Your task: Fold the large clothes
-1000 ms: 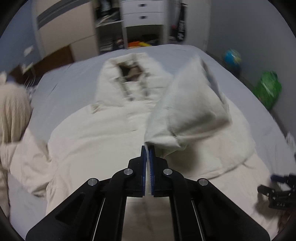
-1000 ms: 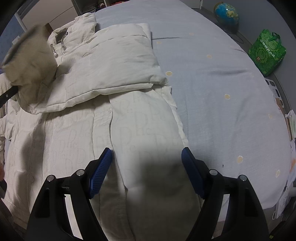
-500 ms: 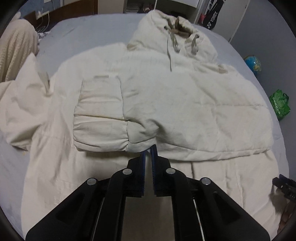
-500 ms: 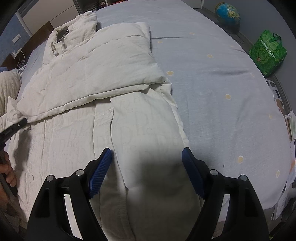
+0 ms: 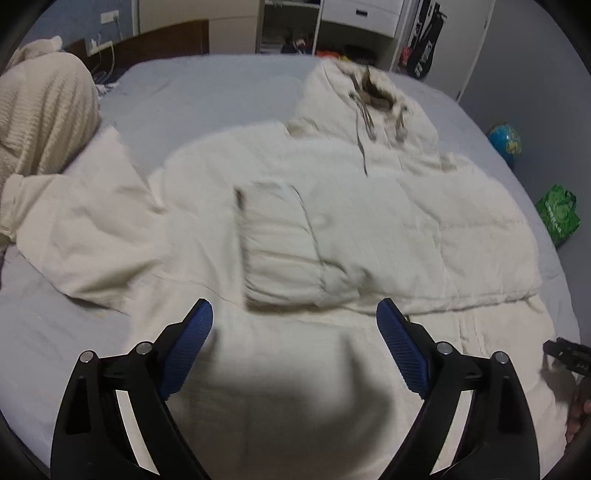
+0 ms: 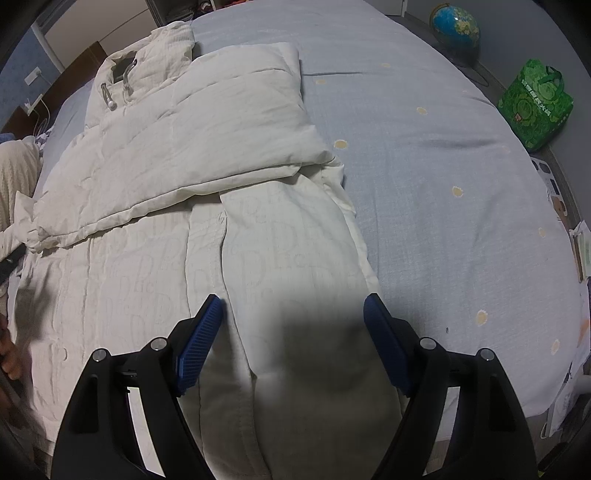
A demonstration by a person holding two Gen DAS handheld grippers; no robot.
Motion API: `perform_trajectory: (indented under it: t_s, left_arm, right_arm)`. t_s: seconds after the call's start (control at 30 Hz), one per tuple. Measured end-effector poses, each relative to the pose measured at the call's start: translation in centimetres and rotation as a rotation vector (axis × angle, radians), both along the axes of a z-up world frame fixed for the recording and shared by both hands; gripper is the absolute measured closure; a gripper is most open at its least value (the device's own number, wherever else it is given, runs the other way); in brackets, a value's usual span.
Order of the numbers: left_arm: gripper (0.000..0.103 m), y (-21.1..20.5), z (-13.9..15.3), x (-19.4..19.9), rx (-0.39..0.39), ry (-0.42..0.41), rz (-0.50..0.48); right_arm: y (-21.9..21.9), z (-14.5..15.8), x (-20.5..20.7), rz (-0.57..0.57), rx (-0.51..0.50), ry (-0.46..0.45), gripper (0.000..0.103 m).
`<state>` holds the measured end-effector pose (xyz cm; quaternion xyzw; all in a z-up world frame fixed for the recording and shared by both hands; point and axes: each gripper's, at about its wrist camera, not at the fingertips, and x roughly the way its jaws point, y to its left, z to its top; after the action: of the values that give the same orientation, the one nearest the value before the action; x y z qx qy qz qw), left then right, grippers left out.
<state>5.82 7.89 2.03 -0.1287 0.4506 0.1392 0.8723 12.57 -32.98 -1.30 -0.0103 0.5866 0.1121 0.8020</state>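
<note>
A cream hooded puffer jacket (image 5: 332,206) lies face up on the bed, hood at the far end. One sleeve (image 5: 388,251) is folded across the chest, its cuff (image 5: 277,251) lying near the middle. The other sleeve (image 5: 92,229) stretches out to the left. My left gripper (image 5: 293,350) is open and empty, just above the jacket's lower body. My right gripper (image 6: 291,343) is open and empty over the jacket's hem (image 6: 295,295). The folded sleeve (image 6: 207,140) also shows in the right wrist view.
The jacket lies on a grey-blue bedsheet (image 6: 424,166). A beige knitted blanket (image 5: 40,114) is heaped at the far left. A green bag (image 6: 535,99) and a globe (image 6: 456,24) stand on the floor to the right. Shelves and drawers (image 5: 332,22) stand beyond the bed.
My left gripper laid the sleeve across the chest, let go of the cuff and opened, then drew back. The right gripper has stayed open in place.
</note>
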Motion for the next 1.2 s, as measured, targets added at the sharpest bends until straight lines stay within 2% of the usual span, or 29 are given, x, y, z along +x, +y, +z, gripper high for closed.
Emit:
perform_trajectory:
  t_s: [0.07, 0.27, 0.5, 0.63, 0.83, 1.0, 1.1, 1.2]
  left_arm:
    - [0.009, 1.3, 1.1, -0.3, 0.014, -0.018, 0.021]
    - [0.008, 8.1, 2.9, -2.1, 0.007, -0.039, 0.159]
    - [0.008, 16.3, 1.6, -6.3, -0.035, -0.013, 0.339]
    - [0.008, 20.4, 0.0, -9.0, -0.088, -0.004, 0.436]
    - [0.008, 25.6, -2.4, -12.7, -0.203, -0.037, 0.567]
    - [0.017, 28.9, -4.0, -14.7, -0.323, -0.110, 0.633]
    - [0.026, 30.9, -5.1, -15.3, -0.405, -0.150, 0.666]
    - [0.031, 32.1, -5.8, -14.8, -0.447, -0.169, 0.655]
  right_arm:
    - [0.0, 0.0, 0.0, 0.001, -0.002, 0.000, 0.028]
    - [0.0, 0.0, 0.1, 0.002, 0.001, -0.002, 0.028]
    - [-0.2, 0.2, 0.1, 0.000, 0.008, -0.012, 0.028]
    - [-0.2, 0.3, 0.0, 0.000, 0.007, -0.016, 0.028]
    - [0.1, 0.3, 0.1, 0.006, -0.009, -0.015, 0.028]
    - [0.4, 0.3, 0.1, 0.009, -0.021, -0.015, 0.028]
    - [0.5, 0.2, 0.2, 0.012, -0.024, -0.014, 0.028]
    - [0.6, 0.1, 0.4, 0.016, -0.029, -0.011, 0.028]
